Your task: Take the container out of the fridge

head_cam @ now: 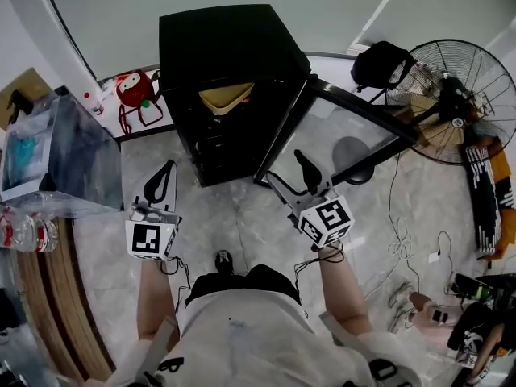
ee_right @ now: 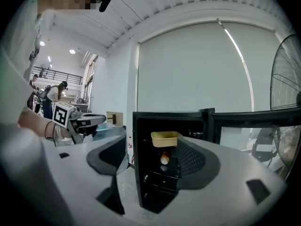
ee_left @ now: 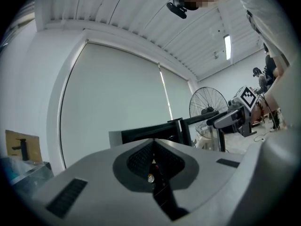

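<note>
Grey right gripper [ee_right: 151, 157] spread wide, empty, left gripper [ee_left: 153, 160] clenched, tan container [ee_right: 165, 138] in fridge [ee_right: 141, 178]

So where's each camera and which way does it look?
Head view: on the person's head, looking down at the open fridge, left gripper, right gripper, forearms, torso.
Left gripper view: on that gripper, jaws together, tilted up at the blind; shirt at right.
Right gripper view: on that gripper, jaws apart, facing the container in the fridge; forearm at left.
Both gripper views share the fan.
</note>
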`<state>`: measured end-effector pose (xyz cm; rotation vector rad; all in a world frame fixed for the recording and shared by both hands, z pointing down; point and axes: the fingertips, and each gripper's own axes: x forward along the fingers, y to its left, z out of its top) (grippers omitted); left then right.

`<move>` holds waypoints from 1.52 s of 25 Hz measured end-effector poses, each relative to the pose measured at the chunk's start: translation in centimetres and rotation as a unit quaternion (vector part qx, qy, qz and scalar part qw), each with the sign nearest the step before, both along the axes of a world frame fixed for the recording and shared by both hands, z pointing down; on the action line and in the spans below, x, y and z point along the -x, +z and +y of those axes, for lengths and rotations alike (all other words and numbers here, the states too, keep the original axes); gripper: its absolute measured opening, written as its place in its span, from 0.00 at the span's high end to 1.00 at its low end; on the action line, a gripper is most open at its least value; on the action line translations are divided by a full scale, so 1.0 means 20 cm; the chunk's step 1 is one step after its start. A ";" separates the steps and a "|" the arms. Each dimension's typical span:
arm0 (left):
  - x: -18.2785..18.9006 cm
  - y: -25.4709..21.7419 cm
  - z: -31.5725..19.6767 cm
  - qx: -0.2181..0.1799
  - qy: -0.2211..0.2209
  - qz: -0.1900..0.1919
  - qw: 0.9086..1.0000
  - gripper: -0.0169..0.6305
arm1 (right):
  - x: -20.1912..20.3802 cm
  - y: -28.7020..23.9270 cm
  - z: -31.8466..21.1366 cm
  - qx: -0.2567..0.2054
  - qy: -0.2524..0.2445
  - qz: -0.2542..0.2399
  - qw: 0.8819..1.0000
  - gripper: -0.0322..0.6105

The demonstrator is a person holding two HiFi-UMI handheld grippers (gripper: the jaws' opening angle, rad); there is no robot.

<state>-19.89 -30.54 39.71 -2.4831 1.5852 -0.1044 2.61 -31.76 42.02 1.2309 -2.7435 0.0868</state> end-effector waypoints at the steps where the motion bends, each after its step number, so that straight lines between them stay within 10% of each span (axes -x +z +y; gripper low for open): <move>1: -0.01 0.00 -0.05 0.002 0.000 0.005 1.000 0.96 | 0.00 0.00 -0.04 0.003 0.001 0.001 1.000 0.44; 18: -0.12 -0.01 -0.30 -0.007 -0.009 0.004 1.000 0.96 | -0.04 -0.02 -0.37 0.016 -0.028 -0.025 0.999 0.44; 25: -0.12 -0.01 -0.32 -0.005 -0.016 0.004 1.000 0.96 | 0.01 -0.02 -0.41 -0.040 -0.044 0.084 0.995 0.44; 31: -0.14 -0.01 -0.33 -0.001 -0.008 -0.015 1.000 0.96 | 0.15 0.11 -0.42 -0.131 -0.099 0.295 0.941 0.44; 38: -0.15 0.01 -0.34 0.006 -0.005 -0.017 1.000 0.96 | 0.25 0.26 -0.57 -0.221 -0.116 0.464 0.850 0.44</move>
